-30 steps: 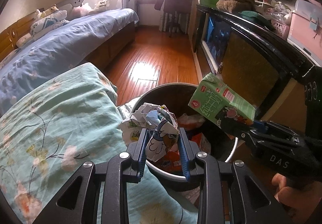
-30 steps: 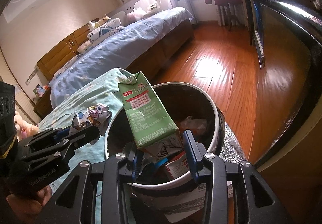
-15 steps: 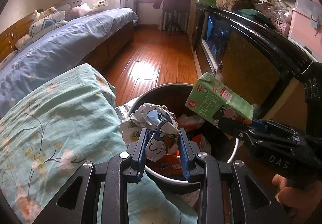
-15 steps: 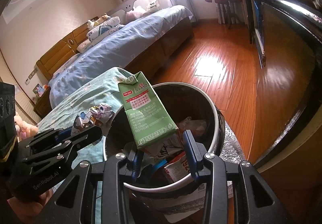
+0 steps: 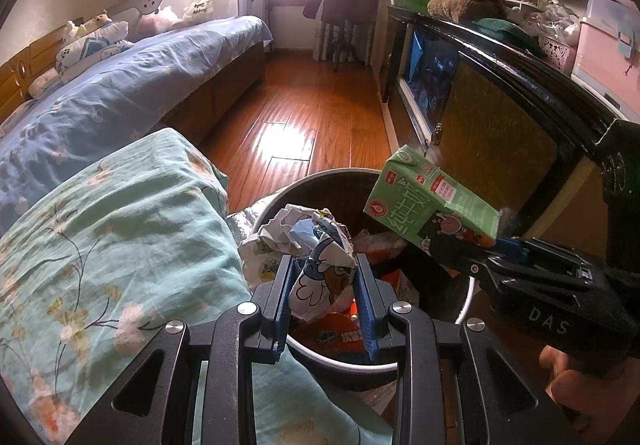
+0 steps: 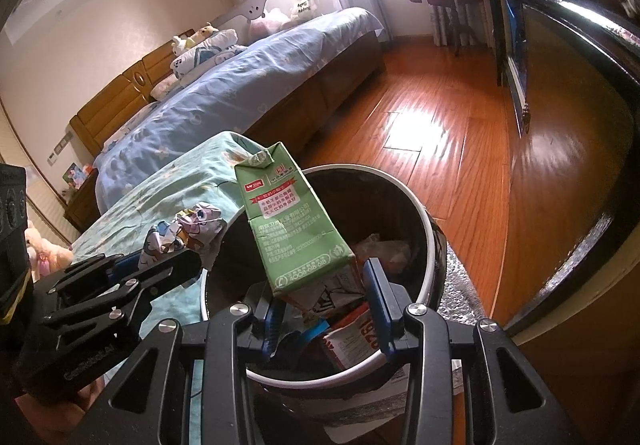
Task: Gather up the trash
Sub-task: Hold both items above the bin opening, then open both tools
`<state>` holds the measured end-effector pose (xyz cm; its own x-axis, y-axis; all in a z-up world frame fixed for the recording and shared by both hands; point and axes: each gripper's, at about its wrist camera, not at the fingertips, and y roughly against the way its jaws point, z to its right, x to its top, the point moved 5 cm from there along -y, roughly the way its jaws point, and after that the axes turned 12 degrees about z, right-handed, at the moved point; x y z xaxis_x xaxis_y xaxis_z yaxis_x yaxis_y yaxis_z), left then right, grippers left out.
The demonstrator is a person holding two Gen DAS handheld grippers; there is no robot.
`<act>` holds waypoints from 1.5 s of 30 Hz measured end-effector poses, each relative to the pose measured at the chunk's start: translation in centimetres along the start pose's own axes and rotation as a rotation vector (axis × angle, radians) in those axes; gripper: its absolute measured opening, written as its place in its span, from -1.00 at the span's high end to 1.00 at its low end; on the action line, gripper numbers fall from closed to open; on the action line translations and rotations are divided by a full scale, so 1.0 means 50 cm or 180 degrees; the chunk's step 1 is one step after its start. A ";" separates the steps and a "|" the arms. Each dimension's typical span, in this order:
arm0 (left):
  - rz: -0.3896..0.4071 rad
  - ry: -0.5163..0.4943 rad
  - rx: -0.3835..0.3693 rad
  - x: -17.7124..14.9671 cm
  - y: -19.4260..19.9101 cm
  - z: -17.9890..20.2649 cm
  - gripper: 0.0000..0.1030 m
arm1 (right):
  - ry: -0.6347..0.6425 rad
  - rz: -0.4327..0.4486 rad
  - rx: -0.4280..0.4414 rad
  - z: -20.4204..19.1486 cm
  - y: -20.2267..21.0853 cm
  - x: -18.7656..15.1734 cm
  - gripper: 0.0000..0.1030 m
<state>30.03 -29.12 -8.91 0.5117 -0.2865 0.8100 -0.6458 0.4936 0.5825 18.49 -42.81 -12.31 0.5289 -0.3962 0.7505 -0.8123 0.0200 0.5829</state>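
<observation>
A round trash bin [image 5: 348, 365] [image 6: 434, 241] with a white rim stands on the wood floor, with wrappers and packets inside. My left gripper [image 5: 324, 287] is shut on a crumpled printed paper wad [image 5: 316, 269] [image 6: 188, 231], held over the bin's near-left rim. My right gripper [image 6: 324, 295] is shut on the lower end of a green milk carton [image 6: 292, 221] [image 5: 430, 201], which tilts up over the bin's opening. In the left wrist view the right gripper [image 5: 472, 257] comes in from the right, with a hand below it.
A bed corner with a teal floral cover [image 5: 104, 245] presses against the bin's left side. A blue-covered bed [image 5: 120, 93] lies beyond. A dark cabinet [image 5: 500, 117] runs along the right. Silver foil and paper [image 6: 456, 297] lie on the floor by the bin.
</observation>
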 end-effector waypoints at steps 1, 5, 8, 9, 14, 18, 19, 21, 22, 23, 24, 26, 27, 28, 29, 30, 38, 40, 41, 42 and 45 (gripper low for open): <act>-0.0003 0.0002 -0.0002 0.000 -0.001 0.000 0.46 | -0.0001 -0.0003 -0.0005 0.001 -0.001 0.000 0.26; -0.0021 0.0011 -0.0009 -0.002 -0.006 -0.002 0.46 | 0.0003 -0.0029 -0.0019 0.004 -0.005 0.001 0.26; -0.0032 0.0009 -0.0012 0.000 -0.009 -0.002 0.46 | 0.0002 -0.0055 -0.0026 0.005 -0.010 0.002 0.26; -0.0034 0.0008 -0.0011 -0.001 -0.010 -0.002 0.46 | -0.0004 -0.0063 -0.0025 0.006 -0.012 0.002 0.26; -0.0047 -0.0004 -0.0005 0.002 -0.015 -0.001 0.46 | -0.0021 -0.0084 -0.0035 0.011 -0.017 0.006 0.26; -0.0056 -0.0007 -0.0012 0.002 -0.016 0.000 0.46 | -0.0032 -0.0082 -0.0039 0.014 -0.019 0.011 0.26; -0.0056 -0.0009 -0.0011 0.002 -0.016 -0.001 0.46 | -0.0031 -0.0085 -0.0041 0.014 -0.019 0.011 0.26; -0.0058 -0.0008 -0.0014 0.002 -0.016 0.000 0.46 | -0.0028 -0.0094 -0.0038 0.013 -0.019 0.011 0.26; -0.0060 -0.0009 -0.0014 0.002 -0.016 -0.001 0.46 | -0.0020 -0.0099 -0.0037 0.013 -0.020 0.010 0.26; -0.0058 -0.0008 -0.0015 0.002 -0.016 -0.001 0.46 | -0.0015 -0.0102 -0.0035 0.013 -0.021 0.011 0.26; -0.0058 -0.0006 -0.0015 0.002 -0.016 -0.001 0.46 | -0.0012 -0.0106 -0.0033 0.014 -0.021 0.011 0.26; -0.0059 -0.0005 -0.0016 0.002 -0.017 -0.001 0.46 | -0.0010 -0.0115 -0.0030 0.013 -0.023 0.009 0.26; -0.0058 -0.0005 -0.0014 0.002 -0.016 0.000 0.46 | -0.0009 -0.0120 -0.0031 0.013 -0.025 0.009 0.26; -0.0059 -0.0007 -0.0017 0.002 -0.017 -0.001 0.46 | -0.0007 -0.0123 -0.0033 0.012 -0.025 0.009 0.26; -0.0058 -0.0007 -0.0015 0.003 -0.017 -0.001 0.46 | -0.0013 -0.0123 -0.0029 0.013 -0.026 0.009 0.26; -0.0059 -0.0005 -0.0014 0.002 -0.017 -0.001 0.46 | -0.0016 -0.0124 -0.0027 0.013 -0.025 0.010 0.26; -0.0061 -0.0008 -0.0017 0.003 -0.018 -0.002 0.46 | -0.0014 -0.0134 -0.0026 0.012 -0.027 0.009 0.26; -0.0063 -0.0006 -0.0017 0.003 -0.018 -0.002 0.46 | -0.0014 -0.0136 -0.0027 0.012 -0.028 0.007 0.26; -0.0064 -0.0006 -0.0017 0.003 -0.018 -0.003 0.46 | -0.0016 -0.0132 -0.0028 0.012 -0.028 0.008 0.26; -0.0063 -0.0007 -0.0014 0.003 -0.018 -0.003 0.46 | -0.0018 -0.0132 -0.0025 0.012 -0.028 0.008 0.26; -0.0063 -0.0011 -0.0013 0.003 -0.018 -0.004 0.46 | -0.0013 -0.0136 -0.0028 0.012 -0.029 0.007 0.26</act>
<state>30.81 -29.45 -9.32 0.5223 -0.2990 0.7987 -0.6333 0.4912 0.5980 19.71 -43.52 -13.05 0.5621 -0.4005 0.7236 -0.7867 0.0112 0.6172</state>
